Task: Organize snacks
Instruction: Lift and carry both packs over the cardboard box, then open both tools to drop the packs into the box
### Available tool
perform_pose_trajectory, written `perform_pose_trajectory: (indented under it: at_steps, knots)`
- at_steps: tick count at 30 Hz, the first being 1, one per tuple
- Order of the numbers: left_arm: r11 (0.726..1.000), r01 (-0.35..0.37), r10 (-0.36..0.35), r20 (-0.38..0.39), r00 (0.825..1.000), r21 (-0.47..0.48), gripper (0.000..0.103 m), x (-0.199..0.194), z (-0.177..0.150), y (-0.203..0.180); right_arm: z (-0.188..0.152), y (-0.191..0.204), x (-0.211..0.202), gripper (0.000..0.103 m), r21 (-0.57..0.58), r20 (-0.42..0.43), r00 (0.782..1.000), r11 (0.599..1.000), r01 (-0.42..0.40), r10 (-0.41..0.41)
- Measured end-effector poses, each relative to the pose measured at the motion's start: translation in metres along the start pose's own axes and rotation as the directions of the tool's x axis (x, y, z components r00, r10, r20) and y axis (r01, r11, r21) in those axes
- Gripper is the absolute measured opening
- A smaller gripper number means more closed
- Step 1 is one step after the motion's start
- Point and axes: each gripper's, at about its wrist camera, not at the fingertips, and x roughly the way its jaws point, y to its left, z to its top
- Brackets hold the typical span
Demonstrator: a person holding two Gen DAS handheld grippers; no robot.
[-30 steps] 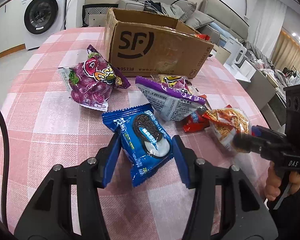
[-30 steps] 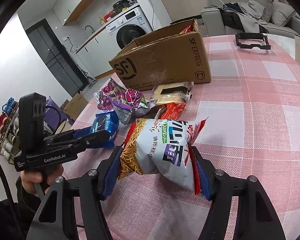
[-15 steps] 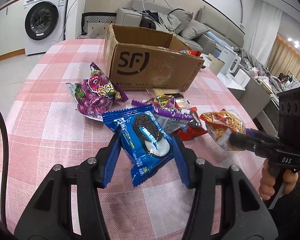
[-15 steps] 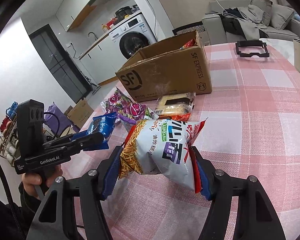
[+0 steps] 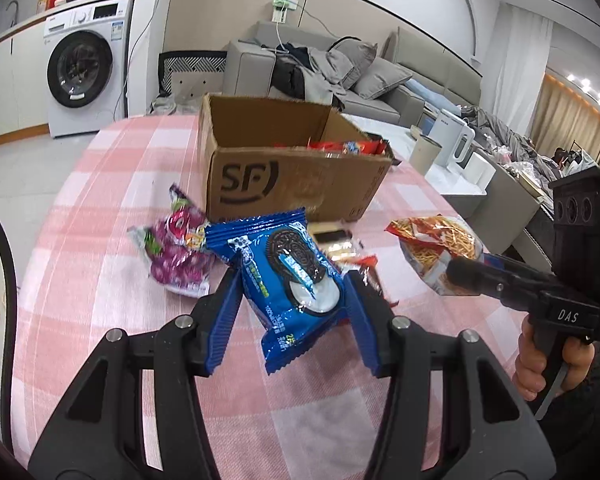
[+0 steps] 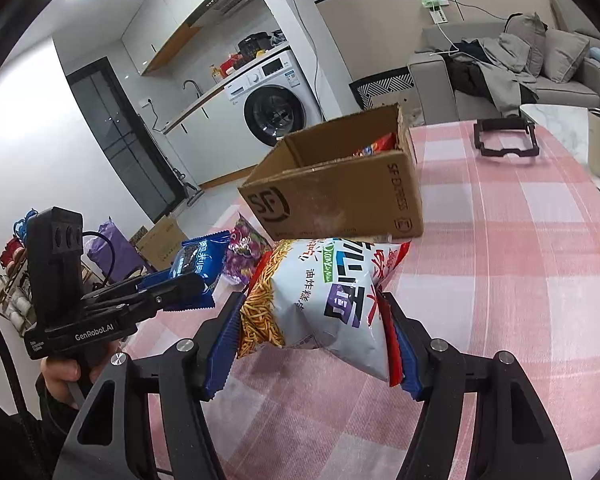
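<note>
Cardboard box (image 5: 292, 184) marked "SF"; hand-held gripper (image 6: 100, 308) labelled "GenRobot.AI".

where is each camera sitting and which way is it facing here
Left wrist: on the left hand-held gripper, looking down its fingers at the blue cookie pack it grips, cardboard box beyond; the right hand shows at the right edge.
Right wrist: on the right hand-held gripper, looking at its gripped noodle snack bag; the left hand shows lower left.
Shared: box, both packs, pink checked tablecloth, washing machine.

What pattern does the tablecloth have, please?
The tablecloth has pink and white checks, clearest in the right wrist view.
</note>
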Motion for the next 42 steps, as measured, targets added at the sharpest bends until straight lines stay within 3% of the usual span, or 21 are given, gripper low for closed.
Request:
perform_pose_trajectory:
  at_steps: [18,42]
  knots:
    - [0.999,-0.022,0.018,0.084,0.996,0.038,0.049,-0.003,0.072,-0.012,0.059,0.016,-0.001,0.067,-0.062,0.069,0.998,0.998,0.011,-0.007]
    - [0.998,-0.025,0.018,0.113,0.993,0.060,0.049,0.048,0.156,-0.009,0.132,-0.002,0.040,0.067,-0.036,0.073,0.995,0.997,0.064,-0.061]
